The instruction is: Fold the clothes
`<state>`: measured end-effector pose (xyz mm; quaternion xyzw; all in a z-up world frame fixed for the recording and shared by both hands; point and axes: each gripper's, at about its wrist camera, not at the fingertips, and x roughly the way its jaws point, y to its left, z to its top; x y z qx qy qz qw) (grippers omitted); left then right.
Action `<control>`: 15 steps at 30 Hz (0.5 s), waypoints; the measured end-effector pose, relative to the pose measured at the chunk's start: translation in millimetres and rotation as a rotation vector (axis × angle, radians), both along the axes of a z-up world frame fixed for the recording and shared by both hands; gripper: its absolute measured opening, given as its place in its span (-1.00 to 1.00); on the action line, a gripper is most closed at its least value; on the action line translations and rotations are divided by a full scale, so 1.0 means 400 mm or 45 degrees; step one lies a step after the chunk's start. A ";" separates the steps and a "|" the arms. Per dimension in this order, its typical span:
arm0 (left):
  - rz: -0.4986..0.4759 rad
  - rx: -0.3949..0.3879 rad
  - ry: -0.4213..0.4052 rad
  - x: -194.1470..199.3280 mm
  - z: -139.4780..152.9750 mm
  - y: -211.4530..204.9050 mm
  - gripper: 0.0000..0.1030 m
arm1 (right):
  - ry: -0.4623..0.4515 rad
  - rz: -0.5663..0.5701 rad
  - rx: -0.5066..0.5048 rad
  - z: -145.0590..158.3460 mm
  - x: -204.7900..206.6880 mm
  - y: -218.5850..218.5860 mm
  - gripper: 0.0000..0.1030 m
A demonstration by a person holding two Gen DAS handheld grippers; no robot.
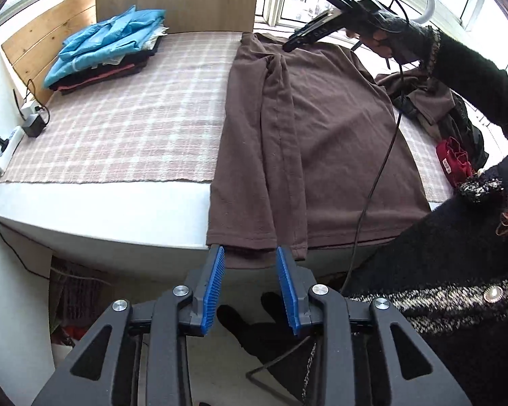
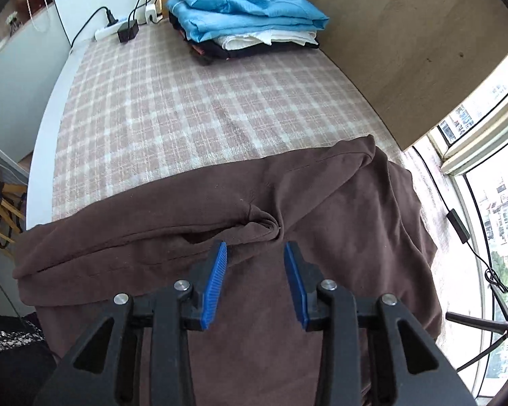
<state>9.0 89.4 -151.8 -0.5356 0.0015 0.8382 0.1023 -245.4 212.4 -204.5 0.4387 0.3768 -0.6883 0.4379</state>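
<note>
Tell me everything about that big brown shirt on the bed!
The brown shirt looks like soft, plain knit cloth. It lies spread flat along the checked blanket, its hem hanging a little over the white edge of the bed. One long sleeve is folded inward and runs down its length, bunching into wrinkles near the shoulder. A black cable trails across its side. The left tool is open at the hem; the right tool is open above the bunched fold. Neither grips it.
</note>
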 end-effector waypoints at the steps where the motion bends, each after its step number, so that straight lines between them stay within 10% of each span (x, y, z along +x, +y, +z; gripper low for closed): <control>1: -0.014 -0.001 -0.007 -0.018 -0.024 0.015 -0.40 | 0.006 0.012 0.031 -0.024 -0.009 -0.015 -0.32; 8: 0.001 0.059 -0.110 -0.090 -0.140 0.024 -0.43 | 0.047 0.143 0.169 -0.084 -0.028 -0.076 -0.23; 15: 0.009 0.098 -0.162 -0.108 -0.163 0.016 -0.88 | -0.016 0.244 0.117 -0.050 0.000 -0.107 -0.22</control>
